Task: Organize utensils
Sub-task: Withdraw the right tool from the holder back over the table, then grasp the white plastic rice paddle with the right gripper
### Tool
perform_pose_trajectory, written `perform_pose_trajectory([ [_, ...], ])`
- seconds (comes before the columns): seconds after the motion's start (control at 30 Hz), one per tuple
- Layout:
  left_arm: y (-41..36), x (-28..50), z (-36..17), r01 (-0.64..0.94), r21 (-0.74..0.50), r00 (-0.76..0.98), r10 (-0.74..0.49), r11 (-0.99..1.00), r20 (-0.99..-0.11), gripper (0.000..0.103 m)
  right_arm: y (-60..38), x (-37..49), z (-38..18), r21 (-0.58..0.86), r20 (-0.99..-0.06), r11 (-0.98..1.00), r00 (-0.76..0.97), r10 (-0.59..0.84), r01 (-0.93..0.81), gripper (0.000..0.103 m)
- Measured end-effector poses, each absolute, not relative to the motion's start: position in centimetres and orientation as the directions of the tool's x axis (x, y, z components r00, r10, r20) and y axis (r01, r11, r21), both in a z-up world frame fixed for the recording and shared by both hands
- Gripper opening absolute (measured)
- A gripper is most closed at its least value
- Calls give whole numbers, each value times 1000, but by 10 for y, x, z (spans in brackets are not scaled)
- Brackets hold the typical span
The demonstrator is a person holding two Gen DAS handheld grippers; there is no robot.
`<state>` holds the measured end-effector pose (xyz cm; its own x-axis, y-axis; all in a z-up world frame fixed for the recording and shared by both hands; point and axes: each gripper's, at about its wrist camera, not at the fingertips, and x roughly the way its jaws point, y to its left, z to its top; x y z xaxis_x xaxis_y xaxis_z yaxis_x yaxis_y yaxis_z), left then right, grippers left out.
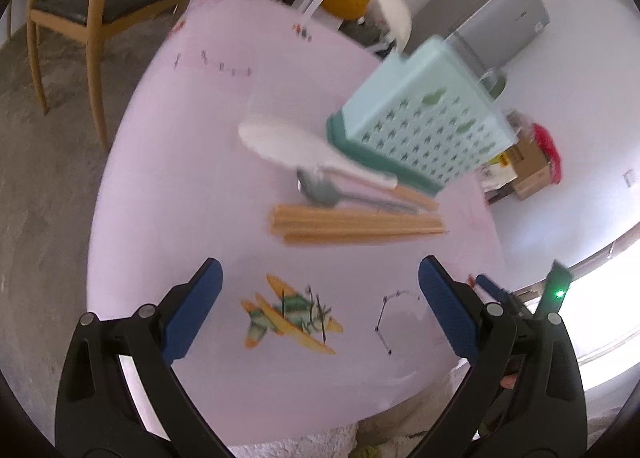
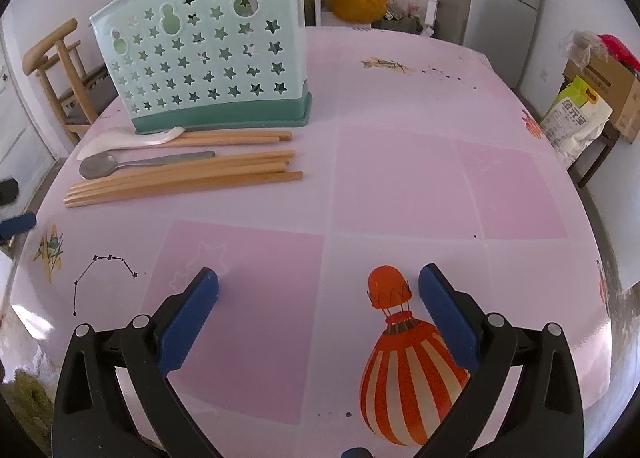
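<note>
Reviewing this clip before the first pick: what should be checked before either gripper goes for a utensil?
1. Left gripper open, holding nothing: ok.
2. Right gripper open, holding nothing: ok.
3. Holder upright on the table: ok.
4. Chopsticks, metal spoon and white spoon lie flat beside the holder, unobstructed: ok.
5. Holder compartments free inside: cannot tell.
6. Left view sharp enough to aim: not ok, blurred.

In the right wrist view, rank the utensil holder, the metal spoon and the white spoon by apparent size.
1. utensil holder, largest by far.
2. metal spoon and white spoon: they look about alike in length, and the white one is partly hidden behind the chopsticks, so no firm ranking.
</note>
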<state>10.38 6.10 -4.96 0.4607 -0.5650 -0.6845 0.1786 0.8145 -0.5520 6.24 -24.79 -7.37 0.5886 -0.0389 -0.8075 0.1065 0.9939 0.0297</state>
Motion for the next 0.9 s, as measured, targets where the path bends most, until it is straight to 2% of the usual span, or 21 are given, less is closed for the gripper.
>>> perform_pose_trajectory([
  [0.2, 65, 119, -25, 281, -390, 560, -480, 877, -675, 94, -248, 65, -73, 28, -816, 992, 576, -50, 126, 97],
  [0.3, 68, 128, -23, 307, -304, 580, -430, 902, -692, 87, -247, 65, -73, 28, -819, 991, 571, -53, 132, 97],
  [0.33, 72, 130, -23, 306, -289, 580, -418, 907, -699, 82, -247, 65, -73, 28, -821, 991, 569, -53, 133, 97],
  [0.43, 78, 138, -27, 293, -269, 574, -394, 917, -718, 75, -247, 67, -72, 28, -825, 991, 562, -52, 133, 97],
  [0.57, 87, 139, -35, 265, -276, 578, -381, 924, -721, 71, -246, 70, -69, 23, -841, 992, 539, -49, 126, 97],
  [0.77, 98, 137, -46, 182, -244, 604, -304, 952, -737, 65, -200, 71, -21, 28, -728, 999, 684, 38, -25, 96],
  [0.9, 109, 138, -50, 138, -220, 619, -257, 966, -742, 60, -156, 83, -3, 23, -680, 988, 722, 127, -152, 91],
])
